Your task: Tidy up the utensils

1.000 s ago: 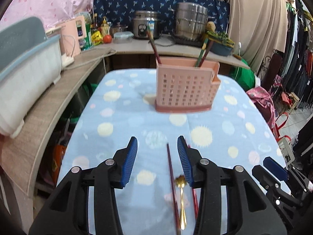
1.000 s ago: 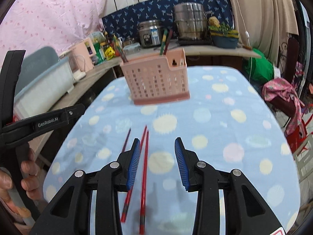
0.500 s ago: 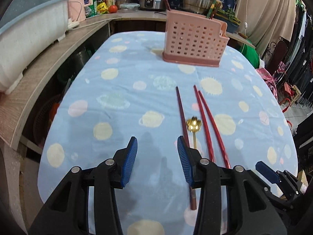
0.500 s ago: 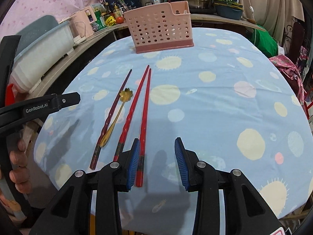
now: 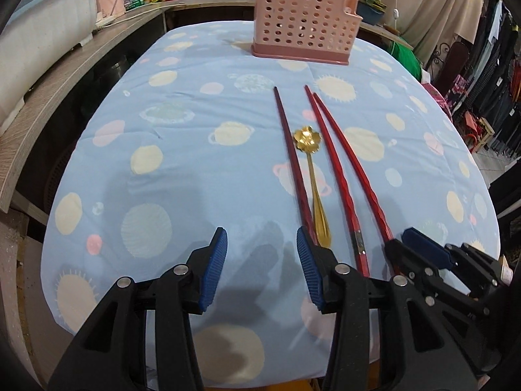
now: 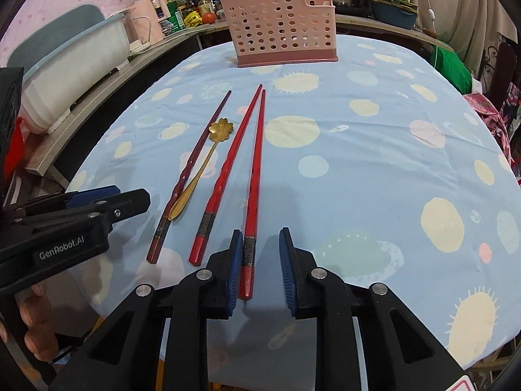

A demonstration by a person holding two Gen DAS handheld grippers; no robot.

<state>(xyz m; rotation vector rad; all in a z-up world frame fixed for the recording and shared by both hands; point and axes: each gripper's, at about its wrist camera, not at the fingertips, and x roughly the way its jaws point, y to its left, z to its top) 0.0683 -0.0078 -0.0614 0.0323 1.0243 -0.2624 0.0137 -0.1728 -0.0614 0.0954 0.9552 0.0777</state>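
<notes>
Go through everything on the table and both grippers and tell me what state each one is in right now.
Left gripper: open, empty.
Right gripper: open, rightmost red chopstick end between its fingers, not clamped.
Middle red chopstick: flat on the cloth.
Dark chopstick: flat, beside the spoon.
Gold spoon: flat, bowl toward the basket.
Pink basket: upright.

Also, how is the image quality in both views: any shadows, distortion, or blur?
Left wrist view: strong fisheye bends the table edges; the left gripper casts soft shadows on the cloth, and the spoon looks sharp. Right wrist view: the same curvature, a shadow under the right gripper, dark corners, the basket clear.
</notes>
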